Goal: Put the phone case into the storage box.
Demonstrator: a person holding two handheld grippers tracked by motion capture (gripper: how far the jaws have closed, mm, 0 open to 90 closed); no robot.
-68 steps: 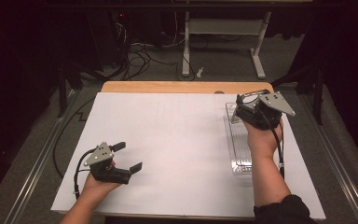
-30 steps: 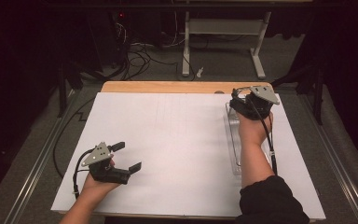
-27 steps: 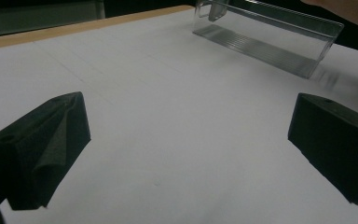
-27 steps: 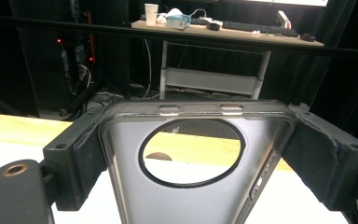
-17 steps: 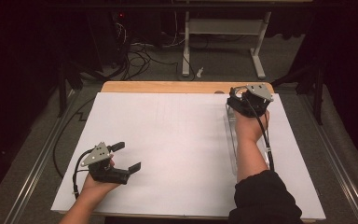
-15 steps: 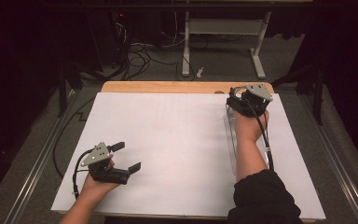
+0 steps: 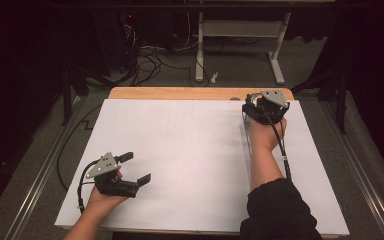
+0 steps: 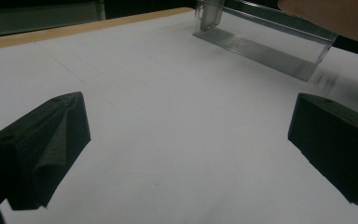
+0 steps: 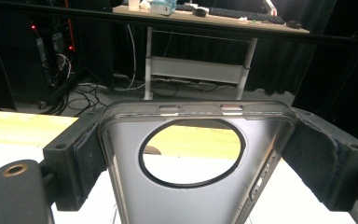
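A wide white sheet (image 7: pixel 190 165) covers the tabletop (image 7: pixel 180 93), whose bare wooden strip shows along the far edge. Beyond it, on the floor, stand a pale desk frame (image 7: pixel 240 35) and a tangle of cables (image 7: pixel 150 60).

Near the far right corner a clear phone case (image 9: pixel 191 186) is pinched between the pads of the right claw (image 7: pixel 264 111), which is closed across the case's width. The case's long axis runs from the person toward the far edge, and its end with the round camera cutout points away, toward the desk frame (through the cutout you see the wood strip). From the left claw's view it (image 8: pixel 261 42) appears lifted on edge, its lower long side at the sheet; whether it touches is unclear.

The left claw (image 7: pixel 132 167) rests at the near left, well apart from the case, jaws spread wide with only bare sheet between them.
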